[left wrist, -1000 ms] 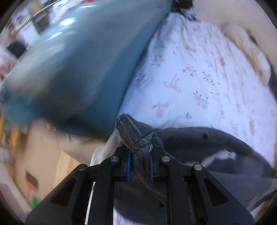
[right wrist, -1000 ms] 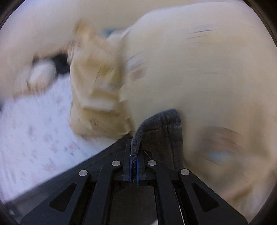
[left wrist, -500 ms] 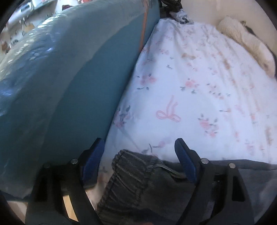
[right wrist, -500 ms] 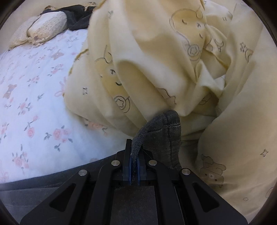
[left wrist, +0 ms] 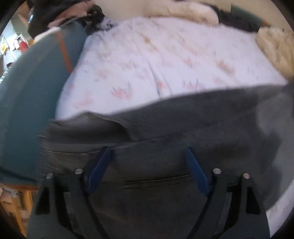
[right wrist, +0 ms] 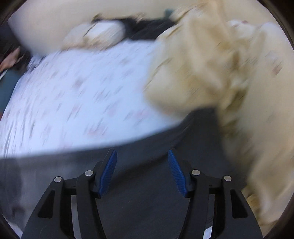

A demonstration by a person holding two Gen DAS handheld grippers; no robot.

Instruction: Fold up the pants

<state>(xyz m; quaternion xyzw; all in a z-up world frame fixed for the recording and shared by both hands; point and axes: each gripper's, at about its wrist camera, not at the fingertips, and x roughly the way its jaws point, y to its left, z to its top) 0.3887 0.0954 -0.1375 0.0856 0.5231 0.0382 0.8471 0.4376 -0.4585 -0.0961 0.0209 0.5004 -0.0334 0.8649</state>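
Dark grey pants [left wrist: 165, 132] lie flat across the near part of a bed with a white floral sheet [left wrist: 165, 60]. A fold ridge and a pocket slit show near the left side. My left gripper [left wrist: 148, 156] hovers over the pants with its blue pads wide apart and nothing pinched. In the blurred right wrist view the same pants [right wrist: 147, 183] spread under my right gripper [right wrist: 142, 156], whose jaws are opening, with only flat cloth below them. The pants' right end runs under a yellow quilt [right wrist: 220, 73].
A teal mattress side [left wrist: 27, 110] borders the bed on the left. A cream pillow [left wrist: 193, 11] and dark clothes [left wrist: 238, 22] lie at the head of the bed. The yellow quilt is heaped on the right side. White floral sheet [right wrist: 73, 101] spreads beyond the pants.
Both grippers have let go of the grey cloth they pinched, the left first, then the right. Both have swung back over the laid-out pants, whose flat body now fills the near view.
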